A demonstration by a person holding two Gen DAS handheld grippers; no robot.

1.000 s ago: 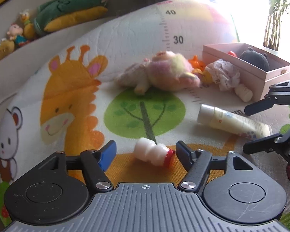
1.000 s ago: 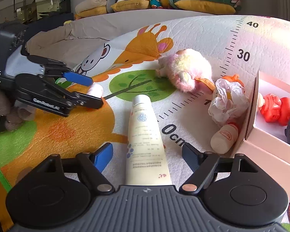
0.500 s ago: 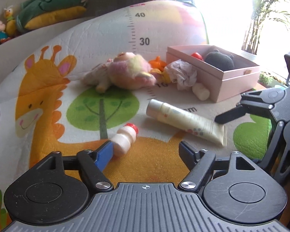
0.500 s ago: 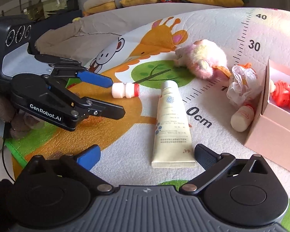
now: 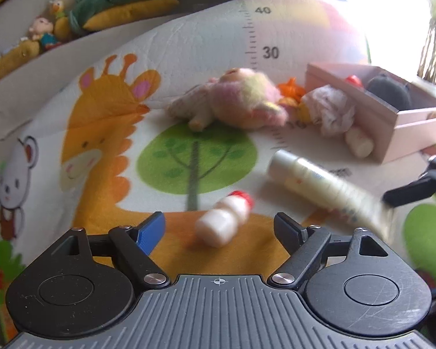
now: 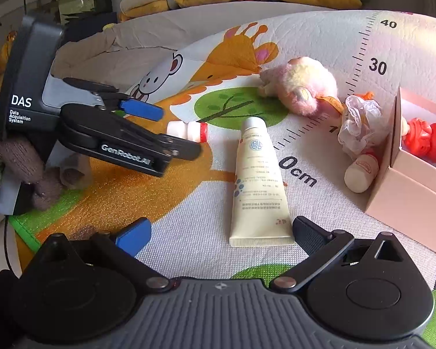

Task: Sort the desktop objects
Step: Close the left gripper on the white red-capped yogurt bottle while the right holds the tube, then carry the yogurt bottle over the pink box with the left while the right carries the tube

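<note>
1. The play mat [image 6: 189,226] at lower centre has a fine woven-looking grain, matt, with printed colours.
2. The cream tube [image 6: 260,180] looks like smooth plastic with a soft sheen.
3. The small bottle [image 5: 222,222] is smooth white plastic with a glossy red cap.
4. The plush toy [image 6: 302,85] is fuzzy cloth.
5. The pink box [image 6: 412,203] at the right edge looks like matt cardboard.
6. The wad [image 6: 360,125] beside it is crinkled and thin, paper or plastic.
7. The left gripper [image 6: 177,133] is matt black plastic with one blue pad.

My play mat [image 6: 165,203] has a giraffe and a tree on it. On it lie a little bottle [image 6: 187,131], a cream tube [image 6: 258,186], a fluffy toy [image 6: 302,85] and a pink box [image 6: 412,203].
</note>
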